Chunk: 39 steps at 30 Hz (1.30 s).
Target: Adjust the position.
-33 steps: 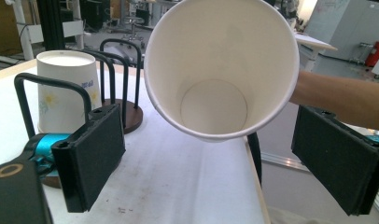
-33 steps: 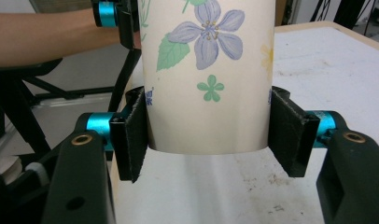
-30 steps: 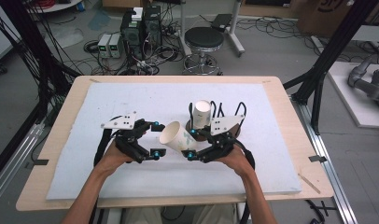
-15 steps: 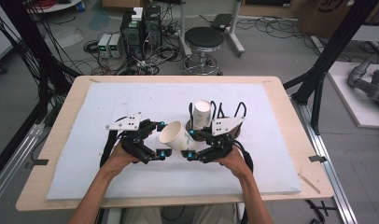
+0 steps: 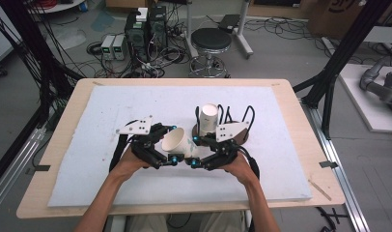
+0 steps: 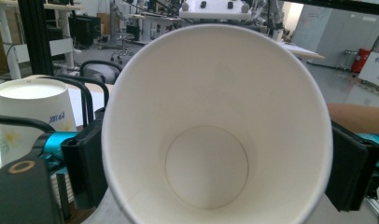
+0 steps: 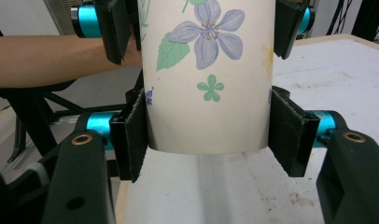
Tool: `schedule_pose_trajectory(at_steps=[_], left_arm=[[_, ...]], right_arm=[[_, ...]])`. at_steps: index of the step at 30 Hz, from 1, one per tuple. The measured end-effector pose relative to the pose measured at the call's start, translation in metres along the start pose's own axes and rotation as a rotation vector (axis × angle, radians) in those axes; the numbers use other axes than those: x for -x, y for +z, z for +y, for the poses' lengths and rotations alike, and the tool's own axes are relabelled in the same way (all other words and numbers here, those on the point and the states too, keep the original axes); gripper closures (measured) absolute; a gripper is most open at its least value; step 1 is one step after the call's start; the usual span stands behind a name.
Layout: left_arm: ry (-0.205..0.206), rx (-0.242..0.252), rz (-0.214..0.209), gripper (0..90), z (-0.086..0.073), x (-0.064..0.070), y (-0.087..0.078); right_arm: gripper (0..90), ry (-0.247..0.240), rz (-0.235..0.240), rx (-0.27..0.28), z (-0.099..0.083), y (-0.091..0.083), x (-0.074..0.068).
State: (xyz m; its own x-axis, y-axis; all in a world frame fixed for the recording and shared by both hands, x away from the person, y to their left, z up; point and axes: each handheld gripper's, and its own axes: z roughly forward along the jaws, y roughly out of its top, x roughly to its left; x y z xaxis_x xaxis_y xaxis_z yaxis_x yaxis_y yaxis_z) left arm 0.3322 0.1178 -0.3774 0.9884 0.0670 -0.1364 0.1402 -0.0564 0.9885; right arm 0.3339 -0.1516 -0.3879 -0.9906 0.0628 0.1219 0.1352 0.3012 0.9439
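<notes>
Cup (image 5: 178, 142) lying sideways in mid-air over near middle of counter (image 5: 63, 193), mouth toward left. Left gripper (image 5: 167, 151) fingers clamped on rim end; right gripper (image 5: 194, 152) fingers clamped on base end (image 7: 206, 93). Second cup (image 5: 208, 118) inverted on rack just beyond. Risks: thin paper wall crushing under double squeeze; tearing or twisting if hands pull apart; dropping if either lets go early.

Paper cup (image 7: 206, 70): matt, smooth, printed flowers. Jaw pads: black, rough foam-like. Table (image 5: 290, 92): pale wood rim, matt. White mat (image 5: 112, 106): fibrous, cloth-like, faintly soiled.
</notes>
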Motion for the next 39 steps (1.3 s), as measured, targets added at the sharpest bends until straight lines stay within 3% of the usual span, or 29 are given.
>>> schedule_pose_trajectory(at_steps=[11, 26, 27, 28, 29, 36, 38, 39], left_arm=[[0.022, 0.001, -0.013, 29.3, 0.0, 0.0007, 0.0002], [0.041, -0.001, -0.012, 32.4, 0.0005, 0.0025, 0.0003], [0.049, -0.005, -0.003, 32.4, 0.0009, 0.0036, 0.0001], [0.049, -0.005, -0.003, 32.4, 0.0009, 0.0036, 0.0001], [0.046, -0.005, 0.0, 32.4, 0.0012, 0.0035, -0.0008], [0.048, -0.018, 0.024, 32.1, 0.0026, 0.005, -0.0036], [0.052, -0.032, 0.04, 31.8, 0.0037, 0.0063, -0.005], [0.057, -0.052, 0.07, 31.8, 0.0049, 0.0073, -0.0067]], right_arm=[[37.6, -0.014, 0.013, 0.003, 0.0009, -0.001, -0.0015], [36.0, -0.016, 0.02, -0.002, 0.0008, -0.0009, -0.001], [25.0, -0.022, 0.003, 0.004, 0.0009, -0.0002, -0.0031], [25.0, -0.022, 0.003, 0.004, 0.0009, -0.0002, -0.0031], [19.5, -0.021, -0.015, 0.0, 0.0009, 0.0, -0.0045], [16.9, -0.013, -0.051, -0.01, 0.0011, -0.0017, -0.0066], [17.0, -0.023, -0.092, -0.039, -0.0007, -0.0054, -0.0085], [17.0, -0.021, -0.122, -0.047, -0.002, -0.0079, -0.0092]])
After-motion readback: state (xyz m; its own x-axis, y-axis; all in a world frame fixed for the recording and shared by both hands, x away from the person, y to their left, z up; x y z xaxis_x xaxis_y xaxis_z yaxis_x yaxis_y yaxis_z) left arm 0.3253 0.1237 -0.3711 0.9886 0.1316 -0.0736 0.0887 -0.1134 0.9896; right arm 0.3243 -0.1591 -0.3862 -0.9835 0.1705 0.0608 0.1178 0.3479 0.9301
